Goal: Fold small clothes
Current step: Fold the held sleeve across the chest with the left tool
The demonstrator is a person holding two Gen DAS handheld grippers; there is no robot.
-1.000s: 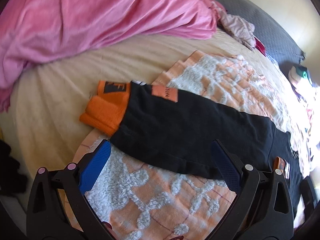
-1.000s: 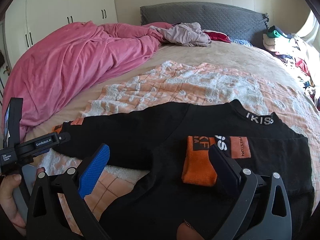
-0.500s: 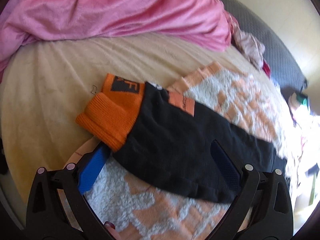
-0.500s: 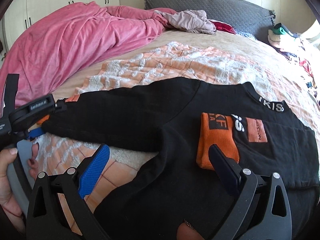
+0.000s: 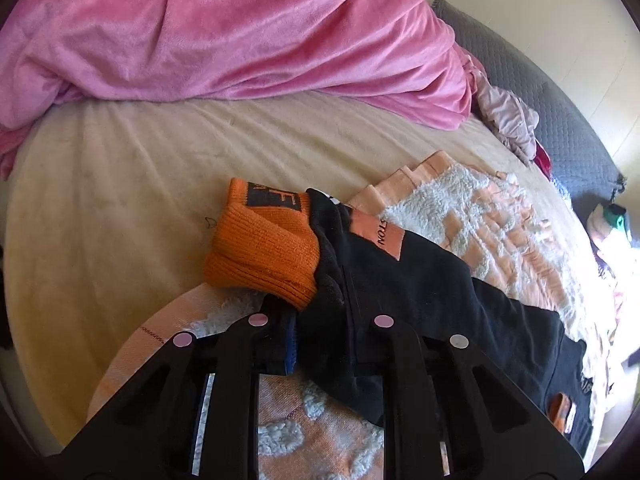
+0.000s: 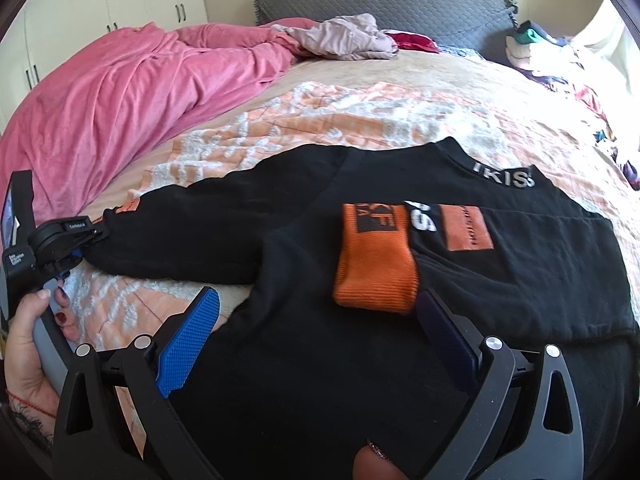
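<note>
A small black sweater [image 6: 280, 360] with orange cuffs lies flat on the bed. One sleeve is folded across the chest, its orange cuff [image 6: 376, 264] just past my right gripper [image 6: 316, 300]. That gripper stands open low over the sweater's body, with only flat fabric under its fingers. The other sleeve [image 6: 200, 232] stretches out to the left. My left gripper [image 5: 320, 320] is closing on that sleeve's black fabric right beside its orange cuff [image 5: 260, 252], and the cloth bunches between the pads. In the right wrist view the left gripper [image 6: 68, 236] is at the sleeve's end.
Under the sweater lies an orange-and-white tufted blanket [image 6: 360, 112] on a cream sheet [image 5: 100, 200]. A rumpled pink blanket [image 5: 200, 32] fills the far left. A mauve garment [image 6: 340, 36] lies by the grey headboard [image 6: 400, 12], clothes pile [image 6: 560, 52] at far right. A person's hand [image 6: 36, 340] holds the left gripper.
My left gripper's jaws went from wide open to pinched on the sleeve end beside the orange cuff. My right gripper sank closer to the sweater, still open.
</note>
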